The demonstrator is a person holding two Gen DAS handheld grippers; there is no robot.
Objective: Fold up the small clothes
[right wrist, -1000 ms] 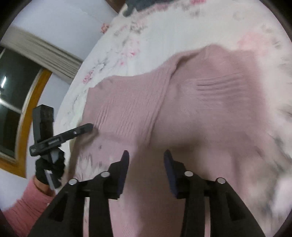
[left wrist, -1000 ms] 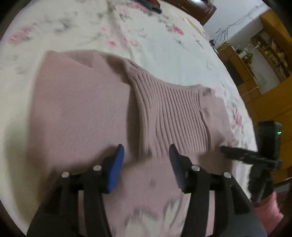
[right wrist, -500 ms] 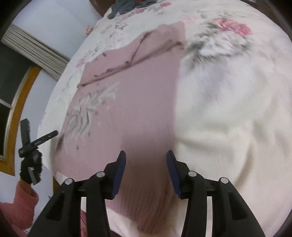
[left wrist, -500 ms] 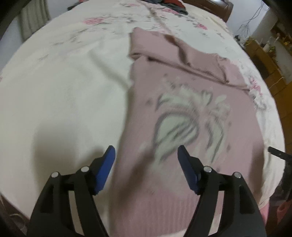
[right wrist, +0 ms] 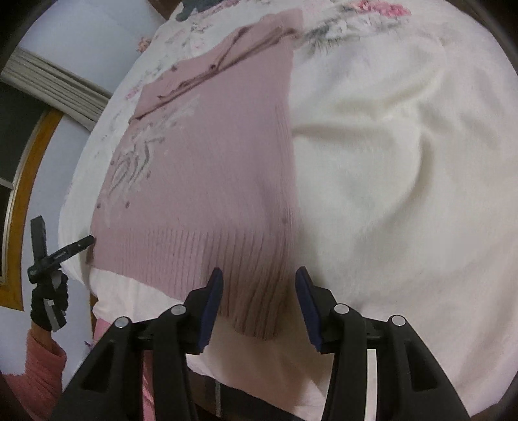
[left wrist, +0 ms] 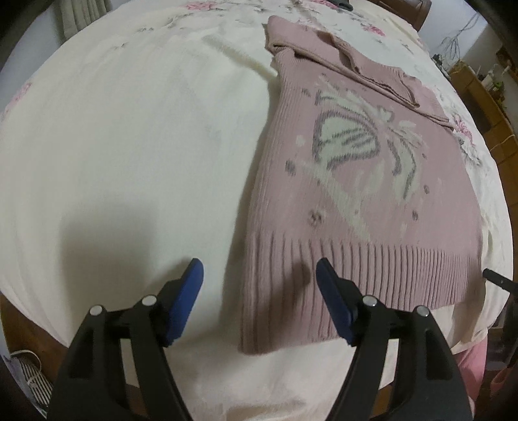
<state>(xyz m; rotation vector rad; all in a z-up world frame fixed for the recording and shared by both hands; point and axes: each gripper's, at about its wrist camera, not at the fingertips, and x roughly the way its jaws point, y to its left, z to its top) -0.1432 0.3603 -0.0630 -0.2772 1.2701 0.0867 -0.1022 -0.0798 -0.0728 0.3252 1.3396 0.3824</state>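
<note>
A pink knitted sweater (left wrist: pixel 362 181) with a white bow pattern lies flat on the cream bedspread (left wrist: pixel 129 145), its sleeves folded across the far shoulder end. My left gripper (left wrist: pixel 259 278) is open and held just above the ribbed hem's near left corner. My right gripper (right wrist: pixel 259 288) is also open and hovers over the hem's right corner of the sweater (right wrist: pixel 200 181). Neither holds cloth. In the right wrist view the left gripper (right wrist: pixel 88 241) shows at the hem's left end, held by a gloved hand (right wrist: pixel 48 301).
The bedspread (right wrist: pixel 404 162) runs wide to both sides, and the bed's edge is close under both grippers. Dark clothes (right wrist: pixel 194 5) lie at the far end. Wooden furniture (left wrist: pixel 485 107) stands on the right, and a window frame (right wrist: pixel 19 181) with a curtain (right wrist: pixel 55 87) on the left.
Both grippers drew back from the folded sleeves near the collar to the ribbed hem. The left jaws opened wider. The sweater now lies flat with its whole front in view.
</note>
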